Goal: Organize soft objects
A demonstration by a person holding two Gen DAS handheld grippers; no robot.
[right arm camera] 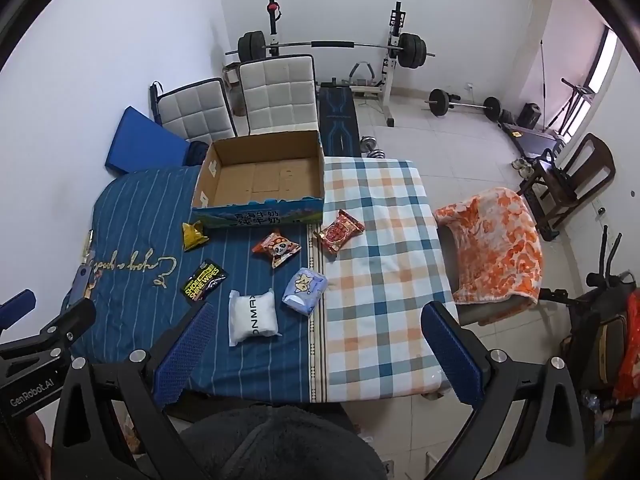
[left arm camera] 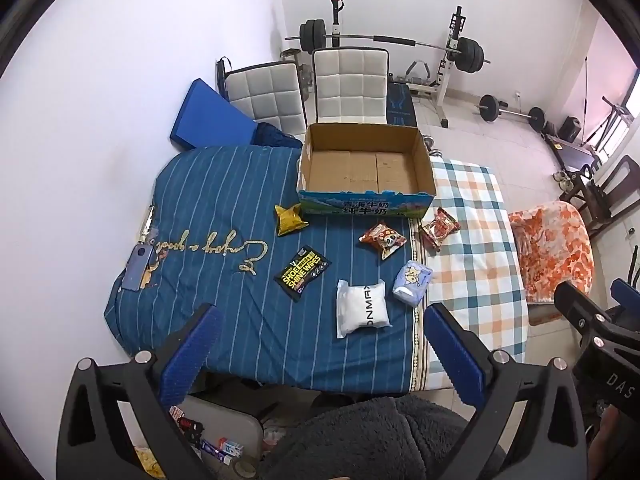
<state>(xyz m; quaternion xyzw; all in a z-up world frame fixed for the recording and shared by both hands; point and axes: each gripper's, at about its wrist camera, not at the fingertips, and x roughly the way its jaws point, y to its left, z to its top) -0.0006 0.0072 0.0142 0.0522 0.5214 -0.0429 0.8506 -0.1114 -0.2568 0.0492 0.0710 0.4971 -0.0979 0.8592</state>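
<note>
Nearest the cameras, the left gripper (left arm camera: 320, 344) and the right gripper (right arm camera: 320, 344) hung above the near edge of the bed, each with its blue-padded jaws spread wide and holding nothing. Just beyond them, on the blue striped cover (left arm camera: 224, 216), lay a white DNMAX pack (left arm camera: 362, 308), with a pale blue tissue pack (left arm camera: 412, 282) just beside it on the right and a black shoe-wipes packet (left arm camera: 304, 272) to its left. Farther on rested an orange panda snack bag (left arm camera: 382, 239), a red snack bag (left arm camera: 440, 227) on the edge of the checked sheet (right arm camera: 380, 264), and a yellow pouch (left arm camera: 290, 220) to the left. Behind these stood an open cardboard box (left arm camera: 424, 160), its bare floor showing. At the far wall stood two white quilted chairs (left arm camera: 348, 84) and a barbell rack (left arm camera: 452, 64).
</note>
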